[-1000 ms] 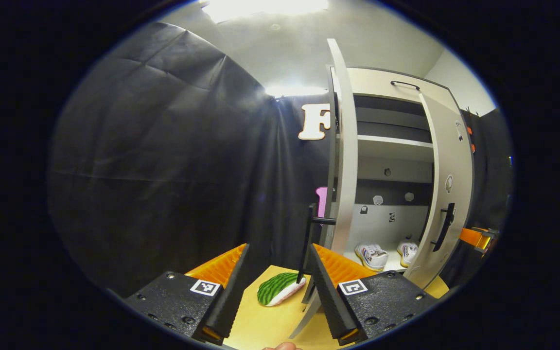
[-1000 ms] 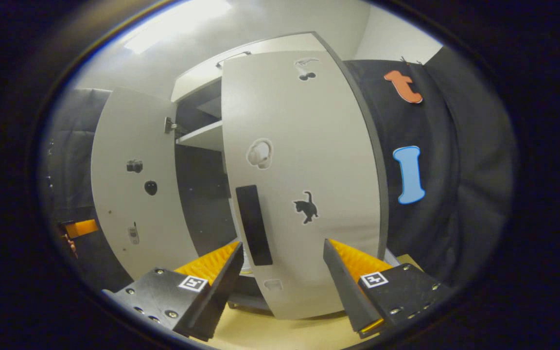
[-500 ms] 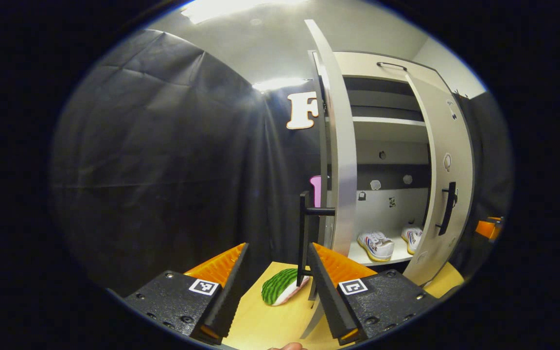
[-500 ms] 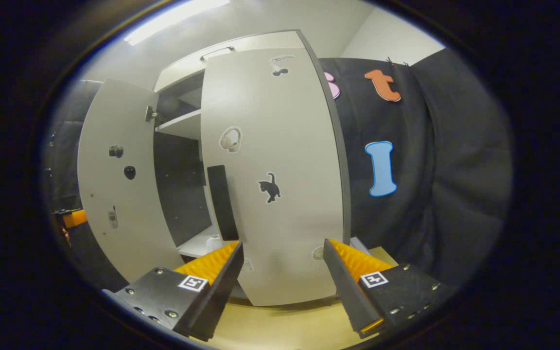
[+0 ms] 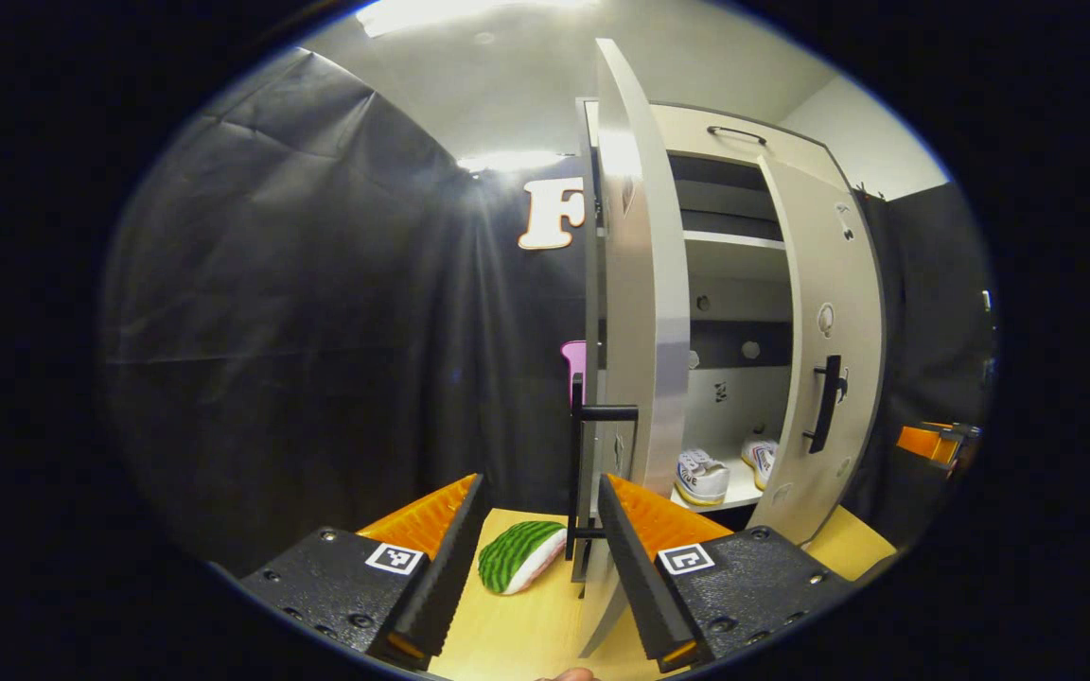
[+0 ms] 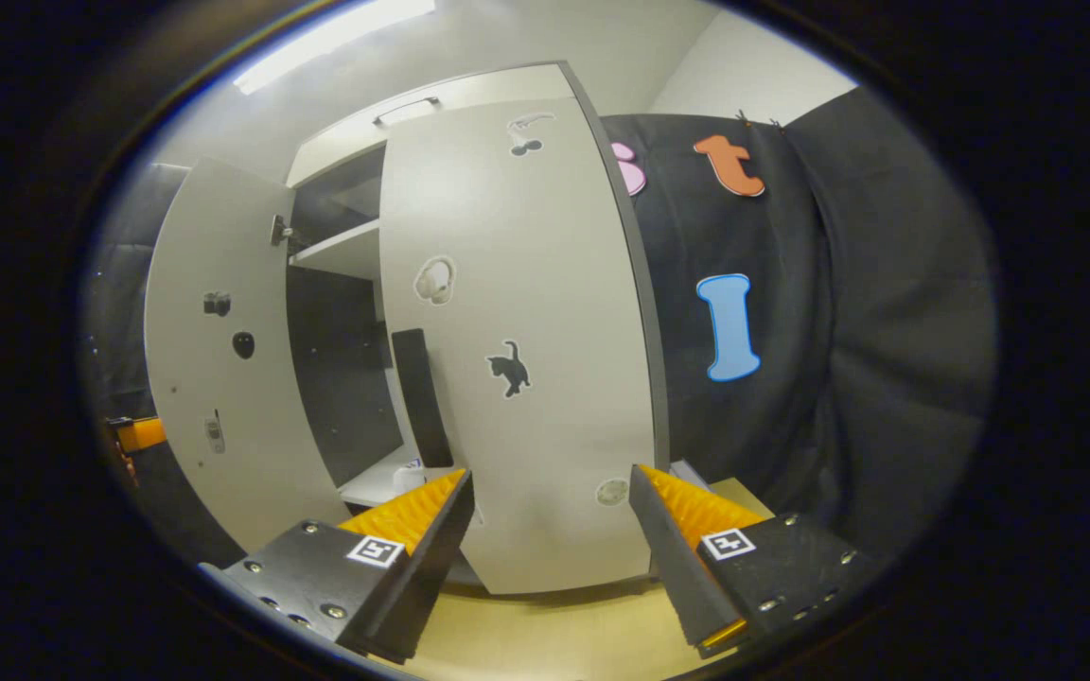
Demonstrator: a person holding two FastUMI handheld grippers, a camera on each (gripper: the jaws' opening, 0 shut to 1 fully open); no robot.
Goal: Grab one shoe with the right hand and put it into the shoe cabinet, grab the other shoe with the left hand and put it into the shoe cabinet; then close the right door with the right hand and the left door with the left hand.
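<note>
Swinging further shut since a second ago, the right door [image 6: 517,340] is being pushed by the right gripper [image 6: 545,530], jaws apart and empty. Both shoes [image 5: 701,476] are lying inside the shoe cabinet [image 5: 734,274]. The left door [image 5: 635,312] is being awaited by the left gripper [image 5: 534,539], also spread.

In the left gripper view, the pale left door [image 5: 644,284] hides the white shoe's [image 5: 702,476] nine o'clock end.

Right door [image 6: 517,350] swung further toward shut than a second ago, narrower gap onto the shoes [image 5: 702,476], left door [image 5: 635,284] now nearer the left tool [image 5: 536,530]
</note>
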